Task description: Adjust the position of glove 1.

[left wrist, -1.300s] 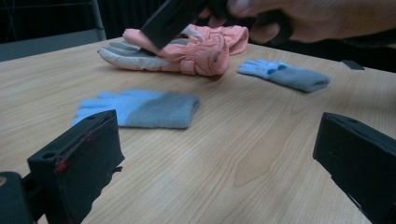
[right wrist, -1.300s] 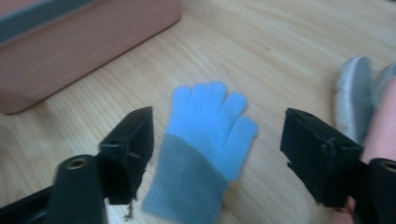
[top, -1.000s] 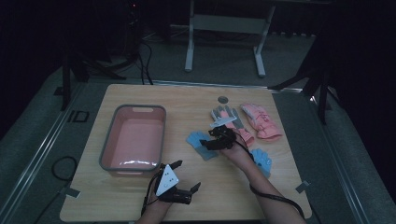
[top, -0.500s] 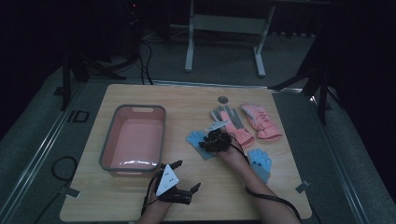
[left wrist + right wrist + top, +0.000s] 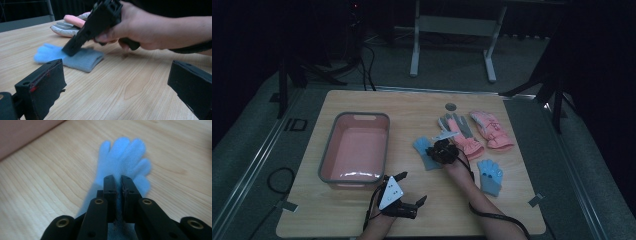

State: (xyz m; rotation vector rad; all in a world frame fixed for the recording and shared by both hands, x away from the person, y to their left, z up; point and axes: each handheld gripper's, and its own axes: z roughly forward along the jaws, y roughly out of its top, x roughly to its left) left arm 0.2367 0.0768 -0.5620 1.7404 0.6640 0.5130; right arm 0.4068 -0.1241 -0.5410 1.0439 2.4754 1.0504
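A light blue knit glove [image 5: 424, 153] lies flat at the table's middle, fingers pointing away in the right gripper view [image 5: 125, 157]. My right gripper [image 5: 434, 150] comes down on its cuff end. Its jaws have just been closing and now pinch the fabric [image 5: 118, 180]. The left gripper view shows that gripper [image 5: 71, 51] and the hand holding it pressing on the glove [image 5: 80, 60]. My left gripper [image 5: 412, 188] rests near the front edge, open with nothing between its jaws [image 5: 118, 82].
A pink tub [image 5: 354, 116] with a grey rim stands at the left. A second blue glove [image 5: 490, 176] lies right of my right forearm. A grey glove [image 5: 453, 124] and two pink gloves [image 5: 492, 129] lie behind the gripper.
The right gripper has shifted slightly left over the blue glove and settled onto it. The left gripper has stayed where it was.
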